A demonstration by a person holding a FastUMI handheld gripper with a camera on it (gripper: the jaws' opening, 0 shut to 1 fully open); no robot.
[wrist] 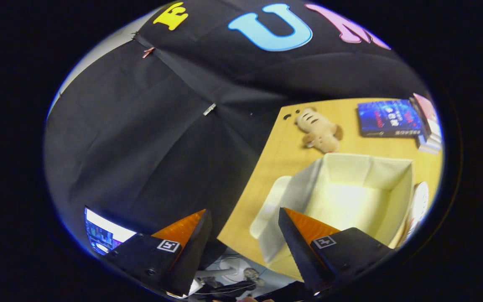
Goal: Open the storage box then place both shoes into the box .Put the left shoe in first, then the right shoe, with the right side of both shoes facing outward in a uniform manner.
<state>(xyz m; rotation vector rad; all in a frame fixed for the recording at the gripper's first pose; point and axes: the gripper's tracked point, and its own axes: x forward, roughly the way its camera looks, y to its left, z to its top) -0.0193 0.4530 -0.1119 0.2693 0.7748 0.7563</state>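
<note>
Right, the gripper (245, 218) hangs high over the near-left corner of the worktop (283, 155), its fingers spread wide with nothing between them. The left finger sits over the dark booth cloth, off the worktop's edge; the right finger overlaps the near-left wall of the storage box (350, 197).

That storage box is a pale fabric one, and it stands open on the wooden worktop, its inside bare and bright under the light. Its lid (266, 205) lies flat just beside the box's left wall, touching or nearly so. A white, round-edged thing peeks out past the box's right wall; too little of it shows to say what it is.

Farther back, a tan plush toy (319, 132) with dark stripes lies on its side, just beyond the box's far wall. To the right of it there's a blue book (388, 118) lying flat, and beside that a small stack of books (428, 121) at the far-right corner. Down below the left finger, off the worktop, a lit screen (101, 235) glows.
</note>
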